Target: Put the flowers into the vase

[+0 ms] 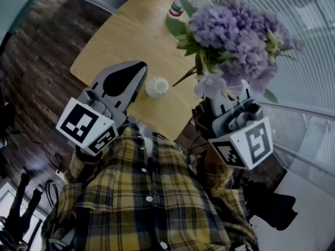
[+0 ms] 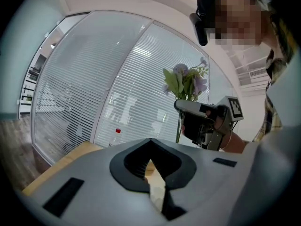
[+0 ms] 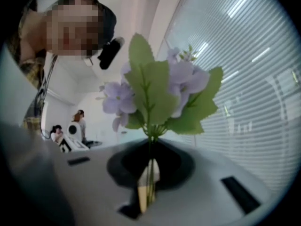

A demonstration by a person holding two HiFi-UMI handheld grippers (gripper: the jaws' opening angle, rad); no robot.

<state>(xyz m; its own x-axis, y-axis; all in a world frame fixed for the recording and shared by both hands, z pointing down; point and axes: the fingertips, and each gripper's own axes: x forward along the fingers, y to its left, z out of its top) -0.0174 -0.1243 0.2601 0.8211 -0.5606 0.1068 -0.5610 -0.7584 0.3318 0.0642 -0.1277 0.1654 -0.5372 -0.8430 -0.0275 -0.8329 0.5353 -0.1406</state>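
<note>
A small white vase (image 1: 157,87) stands on the wooden table (image 1: 125,35) near its front edge. My right gripper (image 1: 224,102) is shut on the green stems of a bunch of purple flowers (image 1: 235,33), held up in the air to the right of the vase. In the right gripper view the stems run between the closed jaws of the right gripper (image 3: 151,144), and the flowers (image 3: 155,91) rise above them. My left gripper (image 1: 137,67) is shut and holds nothing, just left of the vase. From the left gripper (image 2: 150,142) the flowers (image 2: 186,81) show ahead.
A clear bottle with a red cap (image 1: 178,7) stands at the table's far edge, also the bottle (image 2: 116,136) before a glass wall with blinds (image 2: 117,79). Dark wood floor (image 1: 36,61) lies left of the table. People sit in the background (image 3: 77,126).
</note>
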